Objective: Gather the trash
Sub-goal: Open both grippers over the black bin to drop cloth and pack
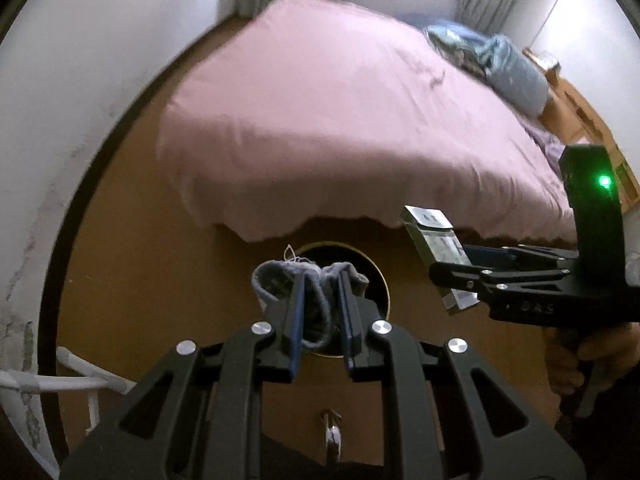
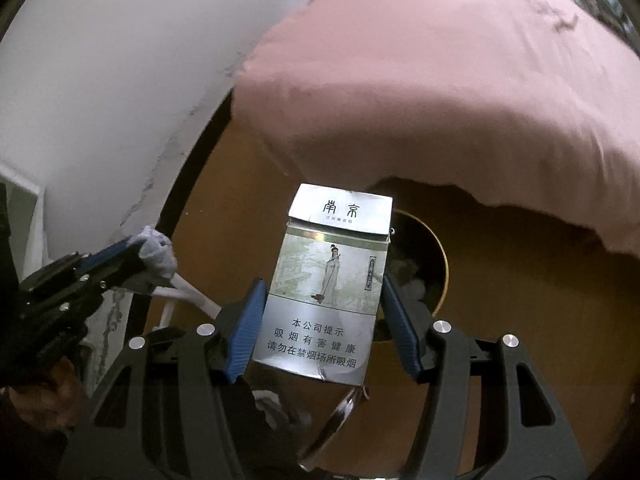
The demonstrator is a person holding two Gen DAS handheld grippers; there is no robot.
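My left gripper (image 1: 320, 284) is shut on a crumpled grey sock-like cloth (image 1: 276, 280) with loose threads. It hangs right above a round dark bin with a gold rim (image 1: 386, 284) on the floor. To the right, my right gripper (image 1: 452, 268) is shut on a silver cigarette pack (image 1: 434, 236). In the right wrist view the cigarette pack (image 2: 320, 320) stands upright between the blue pads (image 2: 244, 328) of my right gripper (image 2: 324, 284). The bin (image 2: 445, 268) lies behind it with pale scraps inside. My left gripper (image 2: 136, 252) shows at the left with the cloth (image 2: 160, 252).
A bed with a pink cover (image 1: 340, 120) overhangs the brown floor just beyond the bin. Blue bedding (image 1: 500, 68) is piled at its far side. A white wall (image 1: 80, 100) curves along the left, with a white rack (image 1: 72, 380) below. A small shiny scrap (image 1: 332, 432) lies on the floor.
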